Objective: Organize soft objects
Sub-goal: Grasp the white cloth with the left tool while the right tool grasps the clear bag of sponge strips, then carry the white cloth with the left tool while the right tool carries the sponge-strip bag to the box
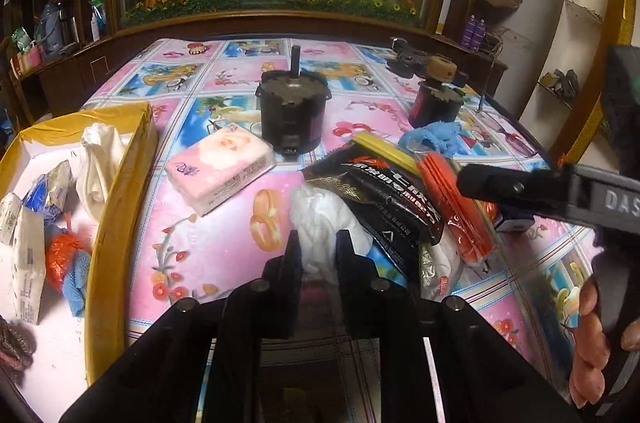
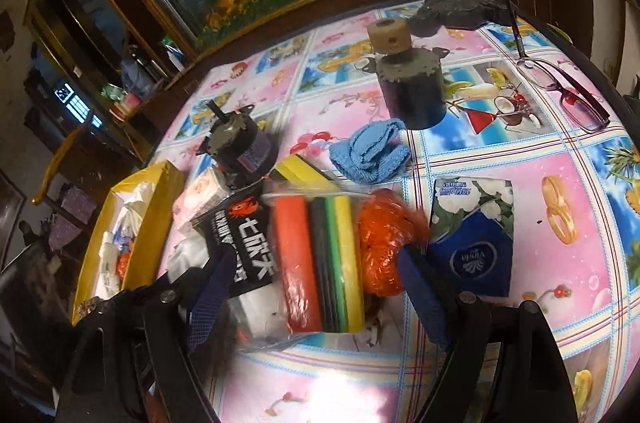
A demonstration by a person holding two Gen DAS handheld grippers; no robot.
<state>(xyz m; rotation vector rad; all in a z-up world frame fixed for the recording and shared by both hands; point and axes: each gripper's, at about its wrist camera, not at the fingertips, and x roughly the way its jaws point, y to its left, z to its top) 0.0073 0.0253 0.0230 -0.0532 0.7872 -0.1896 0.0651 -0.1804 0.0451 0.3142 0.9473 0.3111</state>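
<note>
My left gripper [image 1: 318,243] is shut on a white crumpled cloth [image 1: 324,223] lying on the table next to a pile. The pile holds a black printed packet [image 1: 384,199], a clear bag of coloured sponges [image 2: 316,255], an orange mesh scrubber [image 2: 380,243] and a blue cloth [image 2: 372,153]. My right gripper [image 2: 316,271] is open, its fingers either side of the sponge bag and the black packet [image 2: 248,255]. A pink tissue pack [image 1: 222,167] lies left of the pile. A blue tissue pack [image 2: 474,235] lies to its right.
A yellow-rimmed box [image 1: 120,191] at the left holds white cloths, packets, an orange scrubber and a blue cloth. Two black motors [image 1: 292,115] [image 2: 412,91] stand on the floral tablecloth. Glasses [image 2: 568,95] lie at the far right. A fish tank stands behind the table.
</note>
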